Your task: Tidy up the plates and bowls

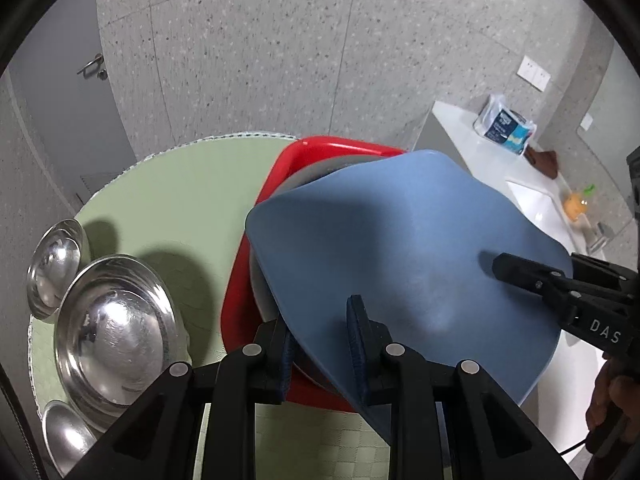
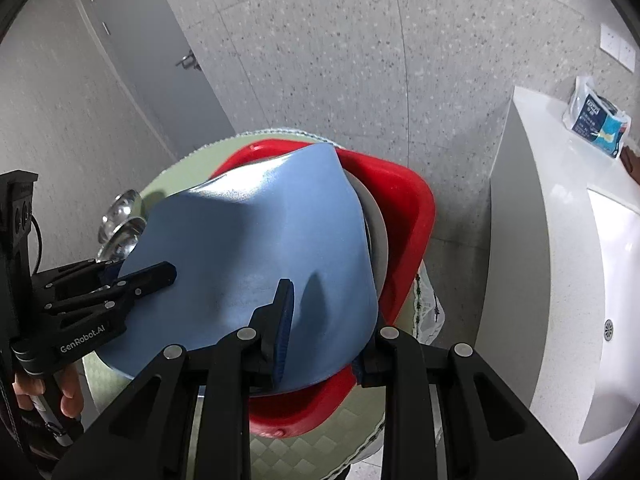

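Blue plate [image 1: 400, 248]: tilted over the red basin [image 1: 240, 280].
Left claw [image 1: 324, 344]: clenched on the plate's rim.
Right claw [image 2: 324, 332]: likewise grasping its rim.

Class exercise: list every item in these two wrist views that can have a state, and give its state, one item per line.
blue plate: lifted and tilted above the red basin, gripped at two edges.
left hand-held gripper: shut on the blue plate's rim.
right hand-held gripper: shut on the blue plate's opposite rim.
red basin: on the green mat, holding a grey dish.
steel bowls: upright on the mat, beside the basin, empty.
door: shut.
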A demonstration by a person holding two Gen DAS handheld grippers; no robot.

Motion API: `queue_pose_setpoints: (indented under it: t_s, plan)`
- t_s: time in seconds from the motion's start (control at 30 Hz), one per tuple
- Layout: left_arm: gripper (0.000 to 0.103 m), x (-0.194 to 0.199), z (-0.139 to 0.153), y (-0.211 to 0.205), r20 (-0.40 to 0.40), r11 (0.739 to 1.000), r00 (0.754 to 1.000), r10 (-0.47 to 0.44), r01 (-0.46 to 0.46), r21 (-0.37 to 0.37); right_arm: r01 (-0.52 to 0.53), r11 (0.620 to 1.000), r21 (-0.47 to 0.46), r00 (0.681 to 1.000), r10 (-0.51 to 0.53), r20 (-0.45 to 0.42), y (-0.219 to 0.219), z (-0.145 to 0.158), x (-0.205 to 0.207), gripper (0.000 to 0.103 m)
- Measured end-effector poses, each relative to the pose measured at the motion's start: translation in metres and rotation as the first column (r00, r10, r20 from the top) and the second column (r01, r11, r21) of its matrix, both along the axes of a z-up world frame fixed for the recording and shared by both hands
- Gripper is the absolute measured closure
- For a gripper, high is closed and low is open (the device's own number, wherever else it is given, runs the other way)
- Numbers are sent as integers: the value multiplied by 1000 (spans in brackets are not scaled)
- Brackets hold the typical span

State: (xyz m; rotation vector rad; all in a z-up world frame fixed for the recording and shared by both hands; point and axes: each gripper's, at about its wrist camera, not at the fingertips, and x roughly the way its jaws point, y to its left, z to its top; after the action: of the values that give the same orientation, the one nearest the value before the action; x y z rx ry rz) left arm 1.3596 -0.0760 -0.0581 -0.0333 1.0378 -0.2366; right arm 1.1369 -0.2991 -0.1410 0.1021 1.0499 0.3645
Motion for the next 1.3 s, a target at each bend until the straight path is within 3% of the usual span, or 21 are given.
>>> queue_pose_setpoints:
  t_s: [0.23,0.33,0.47,0.5,0.57,0.77,0.9,1.0,1.07,1.3]
  plan:
    - [80,5,-8,-14,-1,1000,1000,-16,16,18,2,998,-60,1000,-2,3,-1,-5,-2,76]
    - [73,8,-13,-18,-10,1000,1000,-27,27,6,13,997,-70,1000,-12,4,-2,-4,-1,75]
    - [46,8,-11,-22,18,999,999,-39,39,-11,17,996,-88,1000,-17,6,0,-5,-3,59]
    - [37,6,-8,-23,35,999,999,-36,37,-5,15,996,-86,1000,-15,6,0,-6,-3,57]
    - [27,0,-5,-20,66,1000,997,-28,29,-2,10,996,-94,1000,-9,14,1,-4,-5,54]
    - [23,-19,0,-9,92,1000,996,21,-20,-18,38,993,-114,999,-33,41,-4,4,-12,46]
    - [15,-39,14,17,120,997,990,75,-73,-26,85,983,-163,991,-66,119,-2,24,-21,45]
    - [12,-54,29,50,151,991,980,129,-124,-46,76,989,-129,983,-52,178,14,48,-28,43]
    - [9,-62,39,79,170,985,971,170,-162,-61,45,994,-104,975,-21,219,40,61,-33,38]
    - [5,-85,45,184,171,962,947,271,-262,-74,-53,997,-63,962,68,264,154,69,-40,37]
